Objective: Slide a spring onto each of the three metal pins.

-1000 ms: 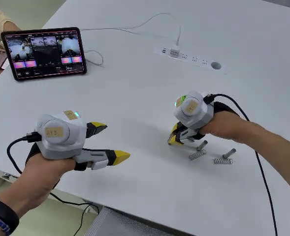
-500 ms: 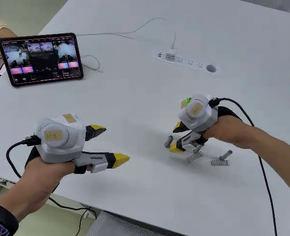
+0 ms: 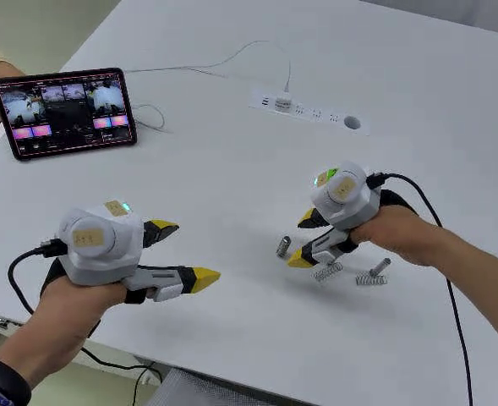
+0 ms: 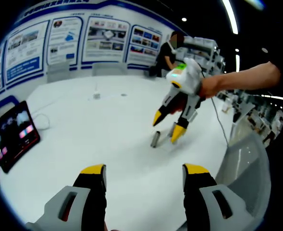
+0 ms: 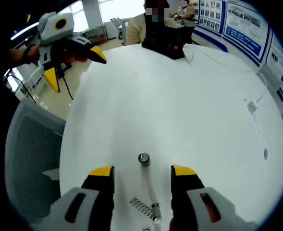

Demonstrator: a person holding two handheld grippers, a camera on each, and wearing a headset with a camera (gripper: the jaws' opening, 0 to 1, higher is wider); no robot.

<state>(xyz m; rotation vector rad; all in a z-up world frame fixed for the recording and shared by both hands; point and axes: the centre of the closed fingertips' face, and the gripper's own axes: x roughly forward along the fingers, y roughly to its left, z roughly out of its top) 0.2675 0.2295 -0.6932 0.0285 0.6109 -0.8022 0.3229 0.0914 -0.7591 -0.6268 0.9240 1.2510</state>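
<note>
Right gripper view: pin (image 5: 143, 158) stands upright just ahead of right claw (image 5: 142, 171), open, empty; left claw (image 4: 144, 168) open, empty.

right gripper (image 3: 302, 239) pulled back off pin (image 3: 283, 247), jaws now apart, pin left standing free on table (image 3: 223, 161)

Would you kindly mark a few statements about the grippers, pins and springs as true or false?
1. The left gripper and the right gripper are both open. True.
2. A pin stands on end just ahead of the right gripper's jaws. True.
3. The right gripper holds a spring. False: it holds nothing; the springs lie loose on the table.
4. The tablet is dark. False: its screen is lit.
</note>
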